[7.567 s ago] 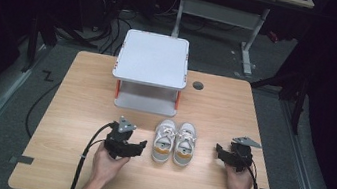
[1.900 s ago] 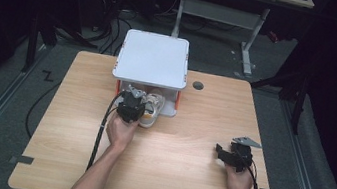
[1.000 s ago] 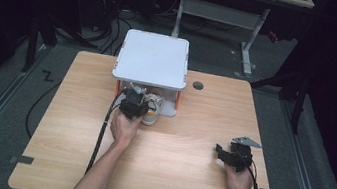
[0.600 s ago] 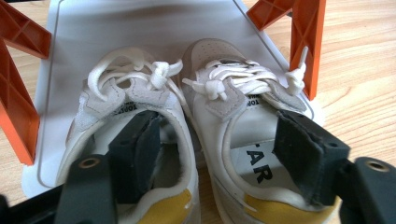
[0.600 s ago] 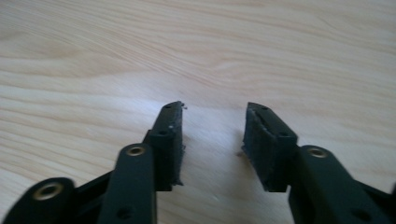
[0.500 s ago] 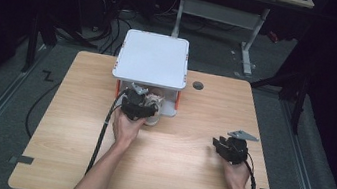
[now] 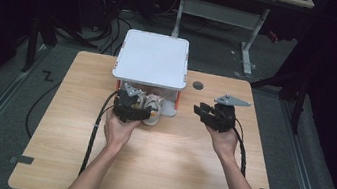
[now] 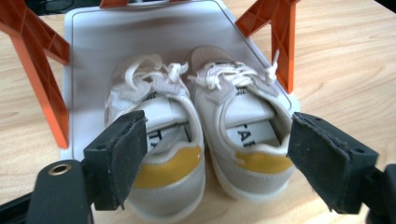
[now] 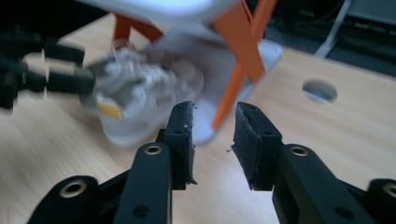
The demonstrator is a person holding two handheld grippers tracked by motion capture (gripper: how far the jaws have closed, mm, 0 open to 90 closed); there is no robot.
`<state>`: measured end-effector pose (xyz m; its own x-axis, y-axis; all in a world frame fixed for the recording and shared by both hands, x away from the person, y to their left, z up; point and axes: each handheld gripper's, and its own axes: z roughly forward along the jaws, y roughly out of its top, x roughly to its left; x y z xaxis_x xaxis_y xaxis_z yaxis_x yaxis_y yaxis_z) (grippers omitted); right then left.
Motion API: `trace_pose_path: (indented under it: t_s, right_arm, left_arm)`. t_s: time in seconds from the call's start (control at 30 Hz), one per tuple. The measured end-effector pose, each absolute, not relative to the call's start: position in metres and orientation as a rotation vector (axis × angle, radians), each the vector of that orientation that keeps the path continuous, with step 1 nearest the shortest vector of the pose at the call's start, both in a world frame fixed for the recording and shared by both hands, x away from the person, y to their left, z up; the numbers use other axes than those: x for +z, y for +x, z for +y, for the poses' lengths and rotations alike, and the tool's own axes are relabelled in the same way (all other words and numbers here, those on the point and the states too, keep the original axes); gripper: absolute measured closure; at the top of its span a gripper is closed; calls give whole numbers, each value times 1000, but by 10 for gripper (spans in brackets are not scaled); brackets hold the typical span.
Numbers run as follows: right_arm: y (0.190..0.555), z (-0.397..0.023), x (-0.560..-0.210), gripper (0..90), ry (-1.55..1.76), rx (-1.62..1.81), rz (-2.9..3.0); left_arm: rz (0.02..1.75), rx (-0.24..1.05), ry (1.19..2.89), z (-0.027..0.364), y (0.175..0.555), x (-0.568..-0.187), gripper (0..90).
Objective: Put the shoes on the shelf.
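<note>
Under the shelf (image 7: 151, 64) at the counter's far edge, the shoes (image 8: 196, 140) now sit released between the left gripper's (image 8: 210, 163) spread jaws; the right gripper (image 9: 212, 140), jaws slightly apart, has moved closer.

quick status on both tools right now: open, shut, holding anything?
Left tool: open, jaws spread either side of the shoes' heels, not clamped.
Right tool: open with a narrow gap, holding nothing.
</note>
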<state>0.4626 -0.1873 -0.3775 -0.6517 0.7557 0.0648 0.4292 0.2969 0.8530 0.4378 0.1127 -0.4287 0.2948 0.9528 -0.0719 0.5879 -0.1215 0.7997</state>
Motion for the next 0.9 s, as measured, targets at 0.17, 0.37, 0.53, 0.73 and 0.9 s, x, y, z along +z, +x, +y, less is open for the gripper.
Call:
trace_pose_path:
  t_s: [0.17,0.37,0.53,0.73,0.9]
  right_arm:
    - [480,-166,-351,671,1024,1316,2211]
    - [499,-137,-334,704,993,1281,2220]
    - [516,-117,-336,735,1012,1226,2266]
    - [529,-101,-339,744,1031,1134,2270]
    - [529,-100,-343,741,1029,1134,2264]
  left_arm:
    - [1385,622,1839,114,423,-429,179]
    - [1407,608,1881,111,414,-435,164]
    - [1454,579,1920,107,413,-445,176]
    - [1497,581,1910,102,414,-456,194]
    - [1522,578,1909,98,419,-462,208]
